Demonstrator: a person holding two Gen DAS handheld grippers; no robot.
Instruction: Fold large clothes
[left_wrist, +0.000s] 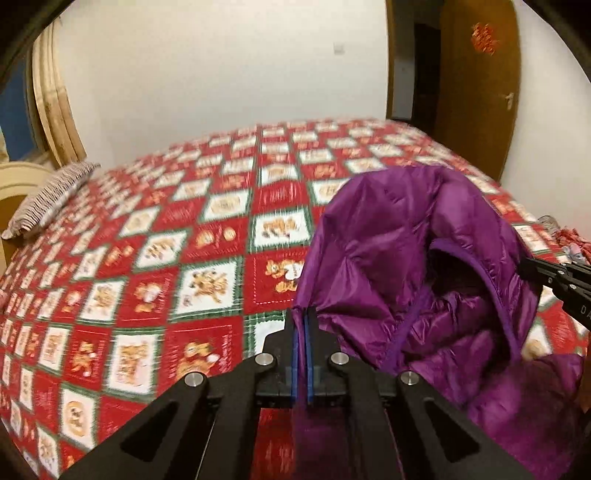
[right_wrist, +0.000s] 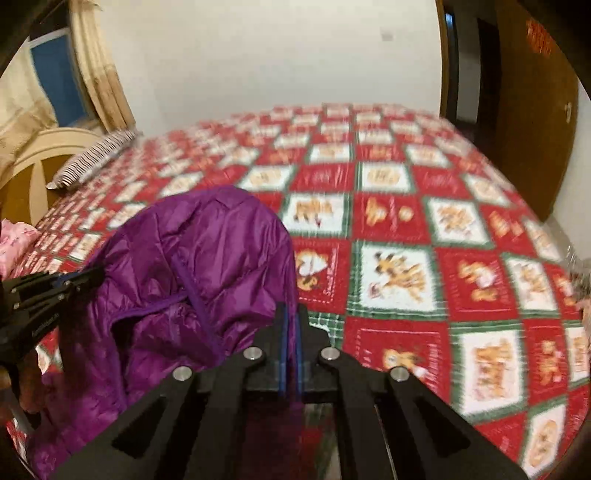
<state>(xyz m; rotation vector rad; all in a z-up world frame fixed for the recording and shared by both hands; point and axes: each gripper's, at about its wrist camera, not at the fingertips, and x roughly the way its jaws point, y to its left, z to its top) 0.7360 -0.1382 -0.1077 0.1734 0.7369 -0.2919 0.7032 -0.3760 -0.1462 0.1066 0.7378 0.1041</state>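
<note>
One purple jacket (left_wrist: 413, 280) hangs over one bed (left_wrist: 155, 258); two claws, left claw (left_wrist: 302, 321) and right claw (right_wrist: 291, 317), each clamp its fabric; one pillow (left_wrist: 48, 201).

Purple puffer jacket (left_wrist: 406, 258) — crumpled, held up above the bed

It was a home bedroom: a bed (left_wrist: 147, 258) under a red cartoon-patterned quilt filled the room, a striped pillow (left_wrist: 48, 199) lay at its head, and a brown wooden door (left_wrist: 476, 85) stood beyond its far corner.
</note>
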